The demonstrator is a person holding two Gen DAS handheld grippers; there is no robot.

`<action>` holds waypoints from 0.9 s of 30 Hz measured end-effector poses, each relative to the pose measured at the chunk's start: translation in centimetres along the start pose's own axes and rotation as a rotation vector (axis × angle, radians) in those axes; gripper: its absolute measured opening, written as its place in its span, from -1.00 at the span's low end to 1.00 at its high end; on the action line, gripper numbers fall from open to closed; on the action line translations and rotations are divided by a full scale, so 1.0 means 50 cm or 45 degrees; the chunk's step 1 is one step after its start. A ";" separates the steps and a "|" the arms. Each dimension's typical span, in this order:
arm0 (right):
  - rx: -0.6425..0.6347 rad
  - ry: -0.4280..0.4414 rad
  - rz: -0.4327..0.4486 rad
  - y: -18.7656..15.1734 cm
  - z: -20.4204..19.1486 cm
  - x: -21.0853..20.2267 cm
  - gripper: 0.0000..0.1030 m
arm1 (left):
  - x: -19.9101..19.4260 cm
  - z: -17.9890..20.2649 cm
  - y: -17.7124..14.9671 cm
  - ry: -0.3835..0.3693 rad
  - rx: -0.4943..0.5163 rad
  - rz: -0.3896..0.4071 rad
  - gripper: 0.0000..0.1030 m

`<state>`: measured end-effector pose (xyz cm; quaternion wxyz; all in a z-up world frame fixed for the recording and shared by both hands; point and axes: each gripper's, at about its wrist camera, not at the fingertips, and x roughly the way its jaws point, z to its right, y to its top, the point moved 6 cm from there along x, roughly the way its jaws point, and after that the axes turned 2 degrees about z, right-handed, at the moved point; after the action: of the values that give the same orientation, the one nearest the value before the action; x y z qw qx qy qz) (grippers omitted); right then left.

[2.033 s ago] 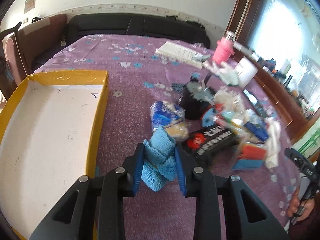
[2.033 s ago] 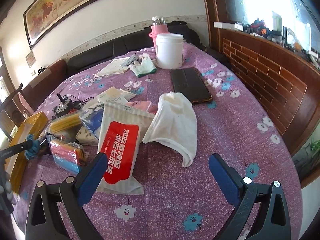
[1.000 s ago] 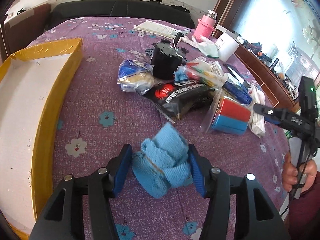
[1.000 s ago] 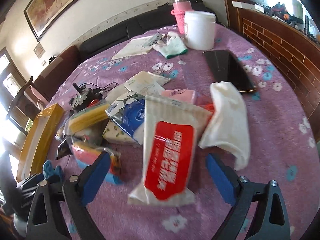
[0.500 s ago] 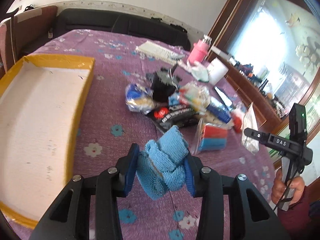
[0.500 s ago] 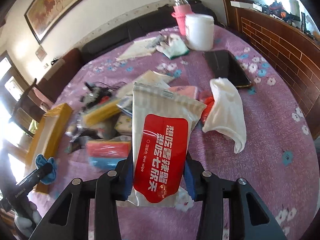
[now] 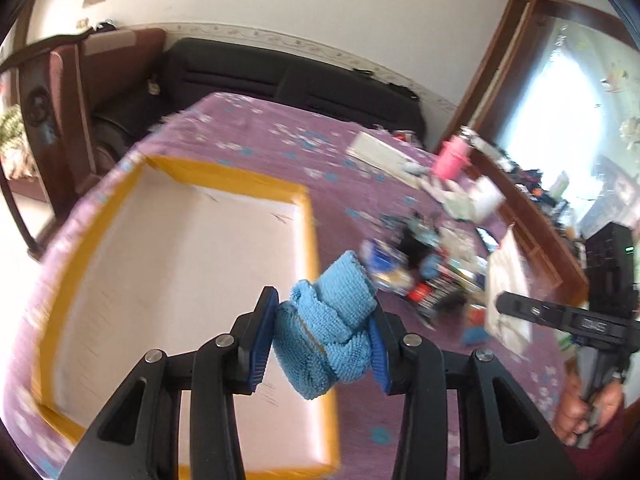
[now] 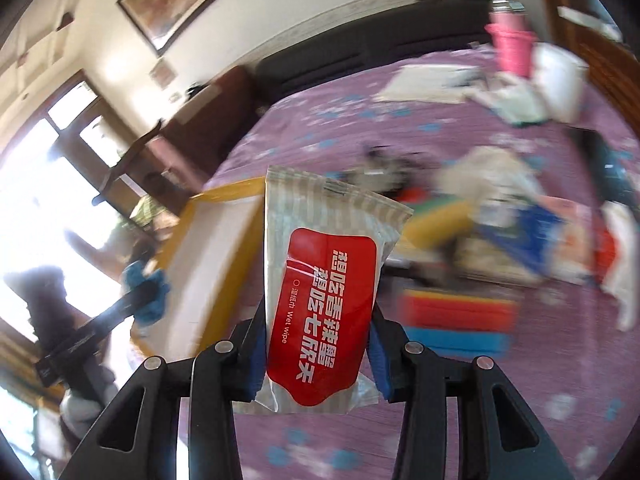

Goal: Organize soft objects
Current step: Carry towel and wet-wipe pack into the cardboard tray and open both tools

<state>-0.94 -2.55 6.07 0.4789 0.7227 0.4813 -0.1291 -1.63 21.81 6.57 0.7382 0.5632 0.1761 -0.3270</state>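
Both pairs of jaws are clamped on soft loads, and each has just been closing with its load between the pads. Starting at the left of the scene, the yellow-rimmed box (image 7: 308, 248) lies open on the purple floral tablecloth (image 7: 256, 140), its pale floor bare in what shows. The left gripper (image 7: 322, 334) pinches a bunched blue knitted cloth (image 7: 326, 330) between its blue pads and carries it clear of the table, right at the box's near right edge, so that the cloth hangs partly over the rim; in the right wrist view the same cloth (image 8: 146, 290) shows at the box's near corner. Judging by this, the left hand is the nearer of the two to the box, and its drop point lies ahead and to the left of its jaws. Further right, the right gripper (image 8: 320, 356) squeezes a red-and-white wet wipe pack (image 8: 324, 300) by its lower part, the pack standing upright with its long axis running away from the jaws. From that gripper the box (image 8: 212, 200) lies to the left and farther off, so the pack probably has to travel left across the table before release. To the right remains the blurred heap of packets (image 8: 500, 240) and a pale cloth (image 8: 492, 172), well apart from the box, with a pink bottle (image 8: 510, 46) at the far right.
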 end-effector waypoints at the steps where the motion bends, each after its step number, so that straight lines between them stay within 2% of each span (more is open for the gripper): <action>1: -0.009 0.029 -0.022 0.008 -0.026 0.019 -0.11 | 0.005 -0.014 0.011 0.010 -0.003 -0.004 -0.22; 5: -0.058 0.078 -0.082 0.046 -0.107 0.094 -0.10 | 0.048 -0.076 0.053 0.019 -0.083 -0.046 -0.21; 9: -0.024 0.125 -0.136 0.083 -0.154 0.195 -0.10 | 0.114 -0.134 0.077 -0.040 -0.221 -0.093 -0.22; 15: 0.006 0.069 -0.203 0.132 -0.170 0.339 -0.10 | 0.206 -0.210 0.088 -0.046 -0.389 -0.154 -0.22; 20: 0.014 0.028 -0.236 0.152 -0.162 0.404 -0.10 | 0.239 -0.250 0.095 -0.072 -0.485 -0.161 -0.21; 24: 0.002 0.000 -0.243 0.160 -0.161 0.432 -0.06 | 0.246 -0.250 0.105 -0.087 -0.481 -0.151 -0.11; 27: -0.034 -0.042 -0.218 0.167 -0.162 0.438 0.01 | 0.248 -0.250 0.109 -0.081 -0.484 -0.141 0.16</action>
<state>14.69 15.92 0.75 0.4836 0.6701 0.5352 -0.1750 12.41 30.95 -1.12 0.8173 0.3924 0.2422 -0.3456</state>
